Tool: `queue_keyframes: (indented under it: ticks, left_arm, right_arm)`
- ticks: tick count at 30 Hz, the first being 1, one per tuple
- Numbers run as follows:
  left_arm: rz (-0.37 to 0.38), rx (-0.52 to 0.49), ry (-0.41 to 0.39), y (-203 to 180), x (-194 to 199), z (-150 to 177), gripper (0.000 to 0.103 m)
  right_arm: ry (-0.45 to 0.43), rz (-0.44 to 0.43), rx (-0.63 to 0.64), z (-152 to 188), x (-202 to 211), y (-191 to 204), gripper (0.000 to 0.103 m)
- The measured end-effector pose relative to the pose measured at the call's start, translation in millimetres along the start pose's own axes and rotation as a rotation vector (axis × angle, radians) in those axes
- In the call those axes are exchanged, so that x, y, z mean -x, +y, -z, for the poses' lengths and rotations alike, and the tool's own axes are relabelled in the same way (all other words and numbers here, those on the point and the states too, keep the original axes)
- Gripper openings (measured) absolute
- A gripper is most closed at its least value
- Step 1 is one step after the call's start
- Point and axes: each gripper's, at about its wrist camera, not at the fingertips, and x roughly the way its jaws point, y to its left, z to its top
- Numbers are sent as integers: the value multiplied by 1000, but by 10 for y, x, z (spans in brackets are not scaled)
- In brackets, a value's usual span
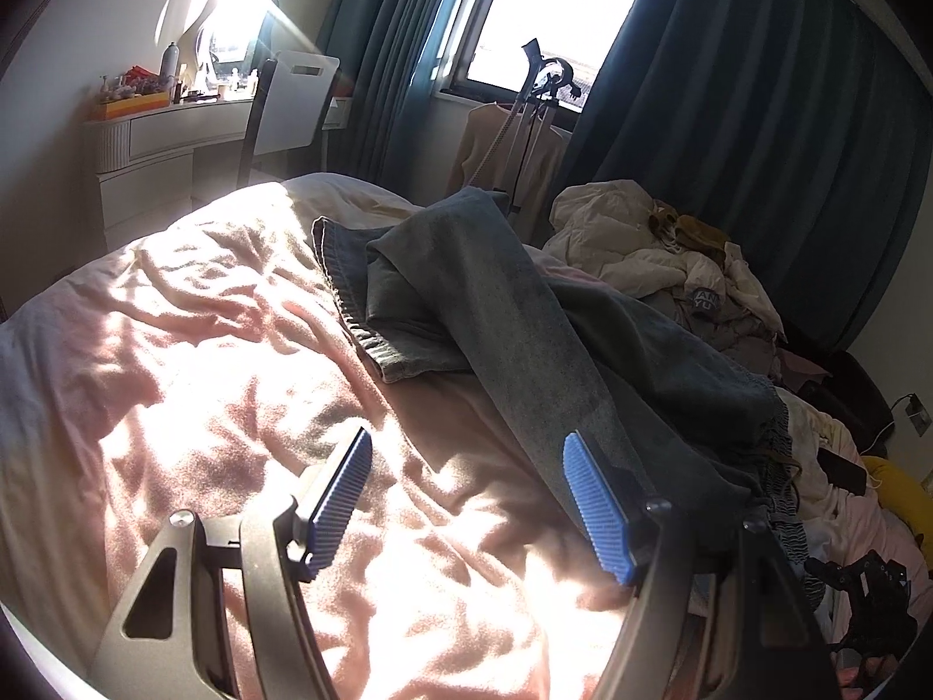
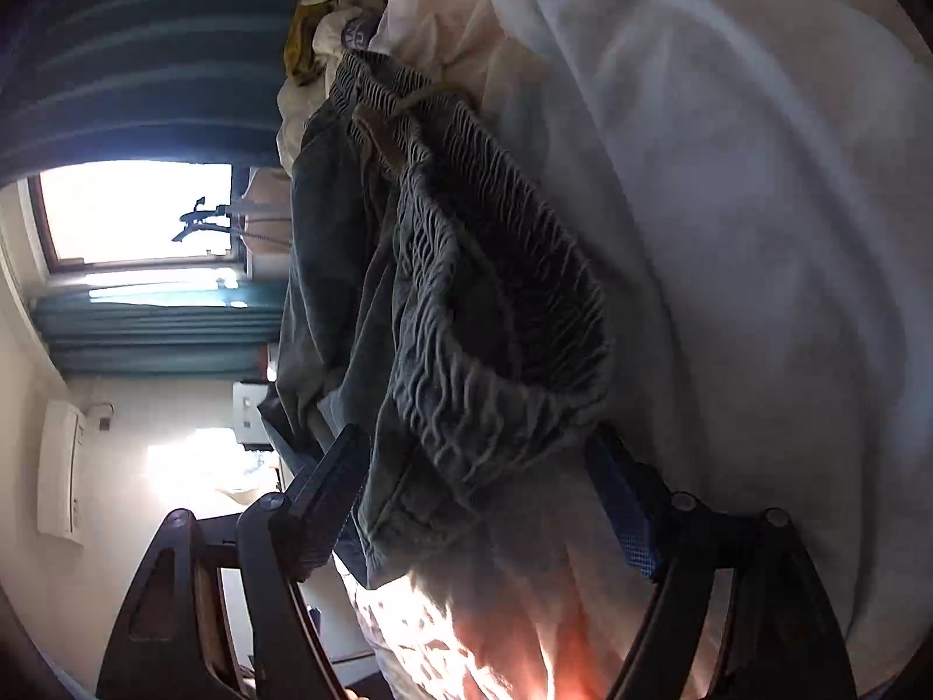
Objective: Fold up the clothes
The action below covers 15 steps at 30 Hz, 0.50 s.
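Note:
Grey-blue jeans (image 1: 501,303) lie loosely doubled over on the pink blanket (image 1: 221,361) of a bed. My left gripper (image 1: 466,455) is open and empty just above the blanket, its right blue pad (image 1: 595,507) at the edge of a trouser leg. In the right wrist view, rolled sideways, my right gripper (image 2: 478,455) is open with the jeans' elastic waistband (image 2: 495,338) lying between its jaws. The pads are wide apart and do not pinch the cloth.
A heap of cream and other clothes (image 1: 670,256) lies at the bed's far right. A white dresser (image 1: 169,140) and chair (image 1: 291,105) stand at the back left. A garment steamer (image 1: 542,93) and dark curtains (image 1: 758,116) stand by the window. A white duvet (image 2: 729,233) fills the right wrist view.

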Motion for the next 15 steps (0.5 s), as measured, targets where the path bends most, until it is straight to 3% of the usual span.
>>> queue_keyframes:
  ticks: [3, 5, 7, 10, 15]
  left_arm:
    - [-3, 11, 6, 28, -16, 13, 70]
    - [-5, 19, 11, 48, -27, 22, 70]
    - [-3, 26, 15, 69, -31, 31, 70]
    - [-10, 28, 15, 90, -26, 42, 70]
    - [-19, 27, 14, 109, -15, 62, 70]
  right_arm:
    - [-49, -17, 74, -48, -48, 181, 70]
    - [-66, 18, 163, -43, -71, 343, 53]
    - [-86, 68, 242, -37, -66, 473, 26]
    - [-145, 72, 234, -40, 129, 492, 18]
    - [-287, 126, 238, -78, 510, 510, 15]
